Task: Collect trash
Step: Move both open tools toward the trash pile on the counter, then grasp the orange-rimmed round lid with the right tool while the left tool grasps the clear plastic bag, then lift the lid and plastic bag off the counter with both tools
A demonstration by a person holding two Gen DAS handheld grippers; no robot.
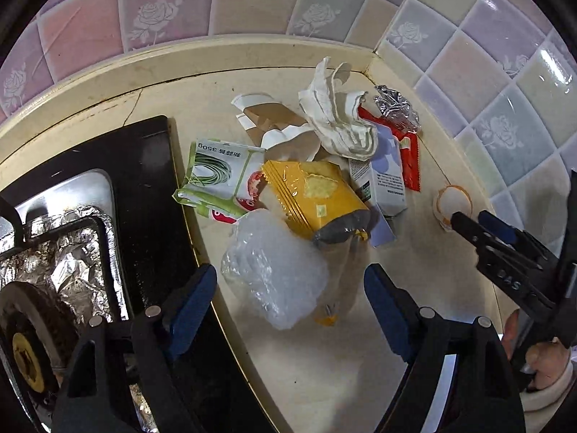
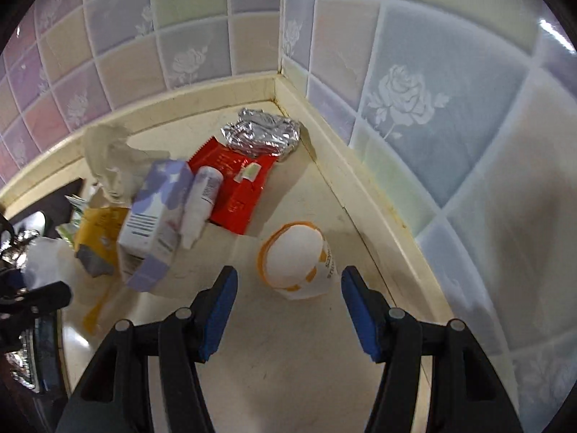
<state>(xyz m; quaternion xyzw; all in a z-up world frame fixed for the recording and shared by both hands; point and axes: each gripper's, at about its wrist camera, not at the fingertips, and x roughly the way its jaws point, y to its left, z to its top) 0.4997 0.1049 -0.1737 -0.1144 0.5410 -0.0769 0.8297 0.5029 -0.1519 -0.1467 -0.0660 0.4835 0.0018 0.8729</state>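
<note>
A heap of trash lies in the corner of the cream counter. In the left wrist view my left gripper is open, its blue pads either side of a clear plastic bag without pressing on it. Behind the bag lie a yellow snack bag, a green-and-white packet, crumpled white paper and a purple carton. My right gripper is open around a crushed white-and-orange paper cup, also seen as the cup at the right gripper.
A black hob with a foil-lined burner borders the heap on the left. Tiled walls meet in the corner behind. A red wrapper, a foil wrapper and a white tube lie near the cup. A hand holds the right gripper.
</note>
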